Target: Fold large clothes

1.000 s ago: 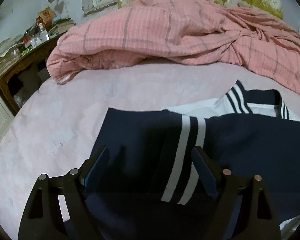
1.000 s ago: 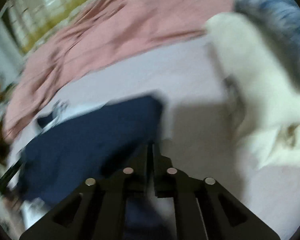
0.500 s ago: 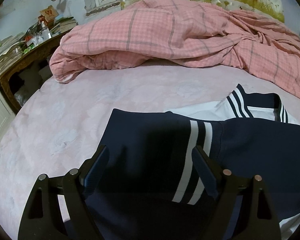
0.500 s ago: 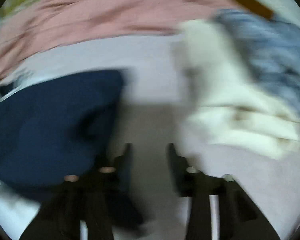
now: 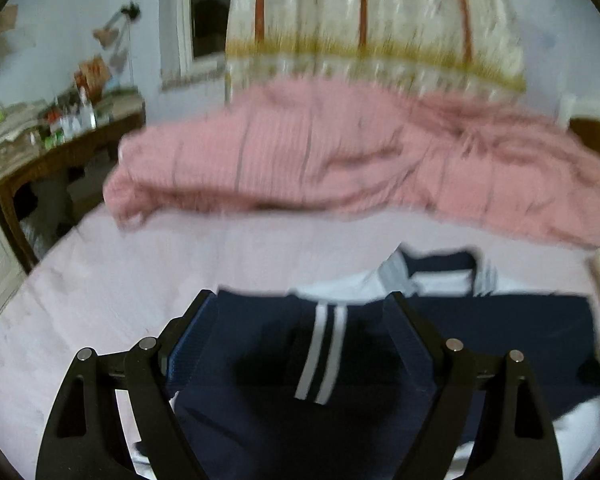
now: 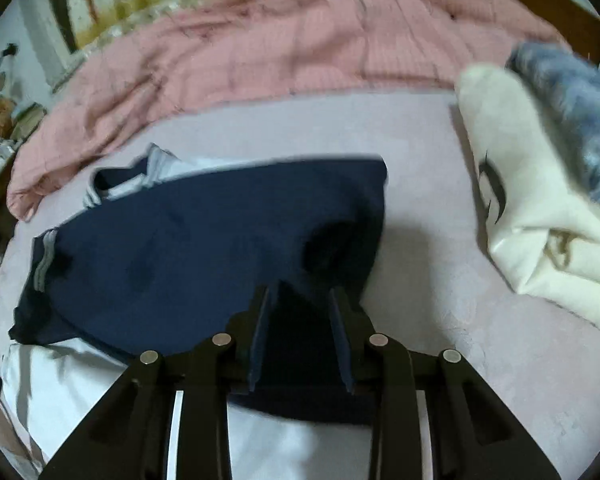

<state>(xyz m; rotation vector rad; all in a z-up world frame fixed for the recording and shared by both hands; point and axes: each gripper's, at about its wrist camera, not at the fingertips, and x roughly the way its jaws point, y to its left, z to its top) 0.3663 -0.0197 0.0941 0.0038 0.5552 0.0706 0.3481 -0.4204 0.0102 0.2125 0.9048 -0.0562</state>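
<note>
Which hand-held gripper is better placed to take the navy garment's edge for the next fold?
Probably the right hand-held gripper: its open fingers straddle a raised edge of the navy garment. The left hand-held gripper, also open, only hovers above flat cloth.

Pretty dim indoor light, both views smeared with motion blur, fisheye bending the edges, dark shadows under the tongs (image 6: 300,312).

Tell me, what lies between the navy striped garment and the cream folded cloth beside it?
Only bare pale pink bedsheet, in the right wrist view, separates the navy striped garment from the cream folded cloth.
</note>
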